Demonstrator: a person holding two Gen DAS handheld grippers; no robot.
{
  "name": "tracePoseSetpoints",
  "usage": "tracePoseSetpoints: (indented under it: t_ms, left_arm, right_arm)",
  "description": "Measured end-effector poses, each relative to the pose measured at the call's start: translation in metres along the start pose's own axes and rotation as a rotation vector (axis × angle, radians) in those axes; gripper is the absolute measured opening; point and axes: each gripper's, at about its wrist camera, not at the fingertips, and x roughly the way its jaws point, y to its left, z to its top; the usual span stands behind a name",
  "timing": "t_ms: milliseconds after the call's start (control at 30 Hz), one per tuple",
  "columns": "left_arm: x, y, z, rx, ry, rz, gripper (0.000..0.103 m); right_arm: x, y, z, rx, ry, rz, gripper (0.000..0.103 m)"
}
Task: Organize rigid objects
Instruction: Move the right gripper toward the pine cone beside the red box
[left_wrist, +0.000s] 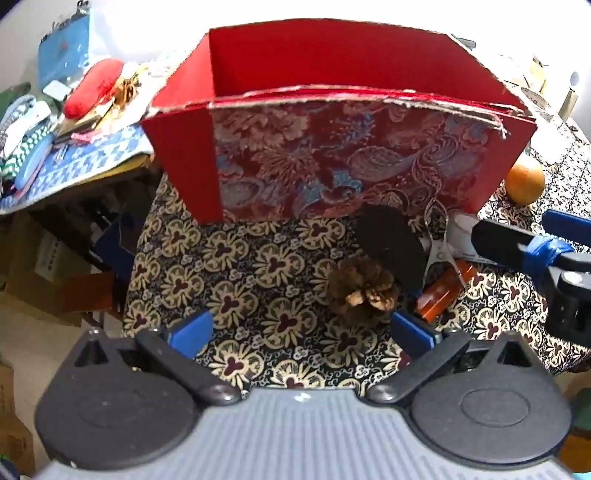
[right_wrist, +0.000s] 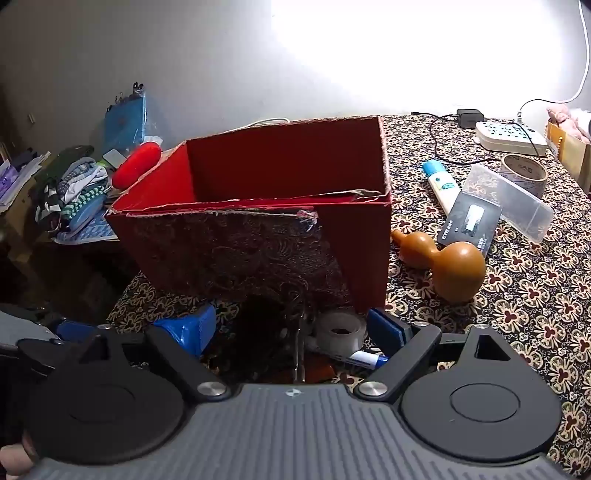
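Brown pine cone (left_wrist: 360, 291) lies between the open left jaws.

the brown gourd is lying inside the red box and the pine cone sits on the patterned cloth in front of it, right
Not quite. The brown gourd lies outside the red fabric-covered box, on the patterned tablecloth beside it, as the right wrist view shows. The brown pine cone does sit on the cloth in front.

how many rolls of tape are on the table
2. A clear tape roll lies just in front of the red box, between the right gripper's open fingers. A brown tape roll sits far right, behind the clear plastic case. Others may be hidden.
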Motion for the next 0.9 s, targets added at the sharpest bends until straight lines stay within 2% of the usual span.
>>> tracePoseSetpoints:
  t_ms: [100,600,733,900]
  left_arm:
    - [0.003,0.004,-0.002,-0.013,0.017,-0.017,0.102]
    - [0.009,0.007,-0.005,-0.022,0.03,0.003,0.102]
    - [0.008,0.009,-0.008,-0.017,0.009,-0.035,0.102]
    - [0.009,0.021,-0.016,-0.042,-0.035,-0.139,0.102]
  right_arm:
    - [0.003,0.001,-0.001,-0.005,0.004,0.011,0.075]
    - [0.008,-0.003,-0.002,-0.001,0.035,0.002,0.075]
    - [0.008,-0.007,-0.002,0.011,0.037,-0.002,0.075]
    - [0.009,-0.016,-0.004,0.044,0.046,0.014,0.074]
